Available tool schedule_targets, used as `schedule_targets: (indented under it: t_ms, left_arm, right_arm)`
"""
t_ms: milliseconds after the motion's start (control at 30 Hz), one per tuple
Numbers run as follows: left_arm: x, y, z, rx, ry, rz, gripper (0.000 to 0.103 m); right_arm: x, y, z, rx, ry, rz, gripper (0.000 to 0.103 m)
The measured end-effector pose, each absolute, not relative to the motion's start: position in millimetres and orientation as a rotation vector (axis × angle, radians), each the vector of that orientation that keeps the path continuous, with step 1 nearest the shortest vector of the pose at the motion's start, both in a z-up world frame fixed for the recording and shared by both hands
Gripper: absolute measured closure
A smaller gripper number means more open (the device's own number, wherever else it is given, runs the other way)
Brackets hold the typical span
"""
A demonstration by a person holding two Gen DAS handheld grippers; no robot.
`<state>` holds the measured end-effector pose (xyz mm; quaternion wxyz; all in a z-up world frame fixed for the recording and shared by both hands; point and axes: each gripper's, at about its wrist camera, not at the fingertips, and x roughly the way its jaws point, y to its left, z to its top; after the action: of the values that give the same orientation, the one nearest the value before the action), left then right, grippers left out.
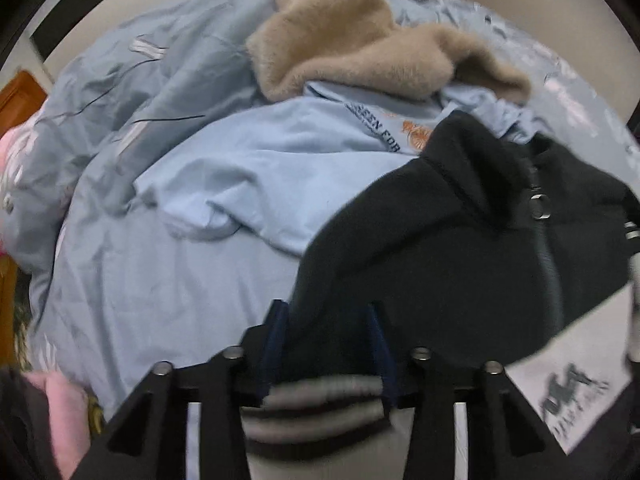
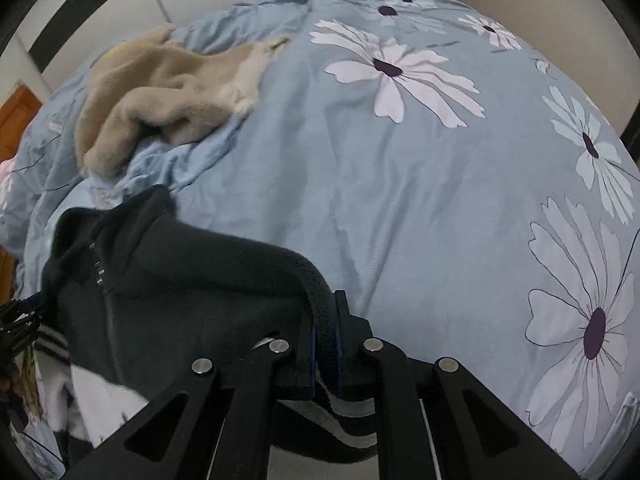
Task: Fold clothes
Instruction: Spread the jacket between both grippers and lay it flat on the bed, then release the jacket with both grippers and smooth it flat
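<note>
A dark fleece jacket with a zip and grey striped cuffs (image 1: pixel 460 240) hangs between my two grippers above the bed. My left gripper (image 1: pixel 328 332) is shut on one edge of it, fabric bunched between the fingers. My right gripper (image 2: pixel 324 332) is shut on the jacket's (image 2: pixel 180 280) rolled hem. A light blue printed T-shirt (image 1: pixel 280 176) lies crumpled on the bed behind the jacket. A tan fuzzy garment (image 1: pixel 344 40) lies further back, and it also shows in the right wrist view (image 2: pixel 160 92).
The bed is covered by a blue duvet with large white flowers (image 2: pixel 420 180). A pink cloth (image 1: pixel 64 412) sits at the lower left. A wooden door (image 2: pixel 16 112) stands at the far left. White printed fabric (image 1: pixel 572 396) shows below the jacket.
</note>
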<state>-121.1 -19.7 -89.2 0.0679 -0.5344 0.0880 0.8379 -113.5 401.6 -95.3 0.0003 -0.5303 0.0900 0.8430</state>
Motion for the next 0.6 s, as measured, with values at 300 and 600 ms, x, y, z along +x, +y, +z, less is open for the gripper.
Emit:
schedule_targets:
  t_ms: [300, 600]
  left_arm:
    - [-3.7, -69.8, -37.7, -1.517, -0.104, 2.734, 0.041]
    - [77.3, -59.6, -18.1, -1.485, -0.224, 2.749, 0.039]
  right_arm:
    - [10.7, 457.0, -39.0, -1.484, 0.517, 2.697, 0.061]
    - [164.0, 527.2, -112.1, -1.646, 0.873, 2.302, 0.061]
